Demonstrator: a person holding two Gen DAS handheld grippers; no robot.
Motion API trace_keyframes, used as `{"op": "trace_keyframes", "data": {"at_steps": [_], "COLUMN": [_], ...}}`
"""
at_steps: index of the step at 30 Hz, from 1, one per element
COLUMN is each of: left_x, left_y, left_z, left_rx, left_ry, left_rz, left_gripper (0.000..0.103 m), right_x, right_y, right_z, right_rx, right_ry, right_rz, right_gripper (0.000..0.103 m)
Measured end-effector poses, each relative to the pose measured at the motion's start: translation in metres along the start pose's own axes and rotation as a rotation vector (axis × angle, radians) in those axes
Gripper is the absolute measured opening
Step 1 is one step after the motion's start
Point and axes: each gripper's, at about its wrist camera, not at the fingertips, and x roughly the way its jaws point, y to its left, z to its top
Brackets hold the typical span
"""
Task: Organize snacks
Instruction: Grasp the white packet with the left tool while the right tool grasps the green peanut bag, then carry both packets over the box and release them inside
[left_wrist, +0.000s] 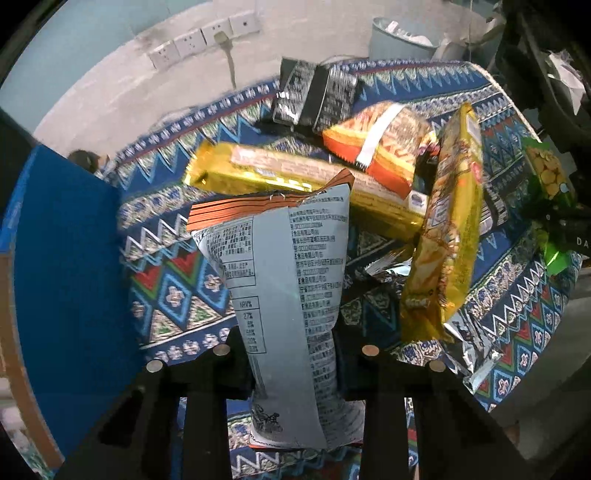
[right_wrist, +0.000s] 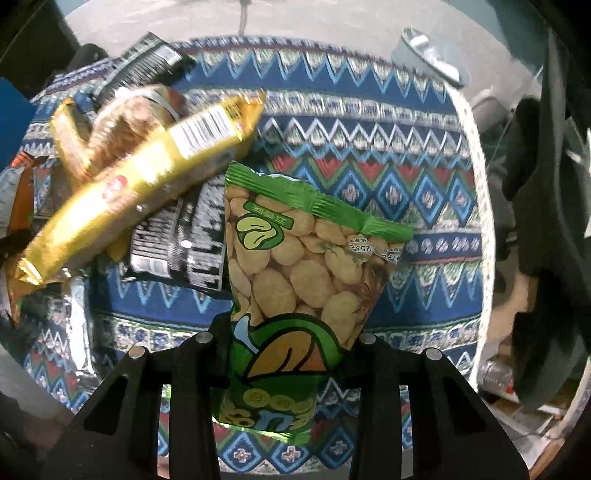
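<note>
Grey foil packet (left_wrist: 291, 295) sits pinched in my left tool (left_wrist: 293, 354), green bean bag (right_wrist: 295, 266) pinched in my right tool (right_wrist: 284, 343); I hold both clear of the patterned bench (right_wrist: 369, 147) to sort them away from the snack pile (left_wrist: 332, 162) beyond.

Both views are fisheyes looking steeply down along their own fingers at the bench (left_wrist: 177, 288), close above its patterned cloth, with black fingers filling each lower frame. The left wrist view faces a socketed wall (left_wrist: 122, 92) at its upper left. Both share the tilted gold packet (left_wrist: 450, 221) (right_wrist: 140, 173), the black packets (left_wrist: 314, 96) (right_wrist: 144, 62) and the grey bin (left_wrist: 399, 40) (right_wrist: 428, 55).
</note>
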Motion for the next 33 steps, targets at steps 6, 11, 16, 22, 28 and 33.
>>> {"op": "trace_keyframes", "data": {"at_steps": [6, 11, 16, 22, 28, 33], "left_x": [-0.035, -0.054, -0.078, -0.102, -0.119, -0.135], "left_y": [-0.004, 0.003, 0.01, 0.019, 0.03, 0.038], "left_z": [-0.006, -0.005, -0.012, -0.018, -0.028, -0.033], "left_rx": [0.036, 0.041, 0.038, 0.023, 0.019, 0.005], "left_ry": [-0.074, -0.125, -0.181, -0.236, -0.274, -0.306], "left_rz": [0.047, 0.063, 0.087, 0.105, 0.131, 0.132], "left_gripper": [0.032, 0.032, 0.032, 0.032, 0.032, 0.032], "right_x": [-0.027, -0.06, -0.081, -0.097, -0.121, -0.134], "right_y": [0.012, 0.034, 0.053, 0.069, 0.09, 0.107], "right_z": [0.012, 0.011, 0.006, 0.018, 0.022, 0.025], "right_rx": [-0.03, -0.076, -0.12, -0.154, -0.195, -0.224], "right_ry": [-0.061, -0.133, -0.202, -0.286, -0.34, -0.365], "right_rz": [-0.017, -0.037, -0.035, 0.004, 0.028, 0.044], "right_gripper": [0.035, 0.035, 0.035, 0.035, 0.035, 0.035]}}
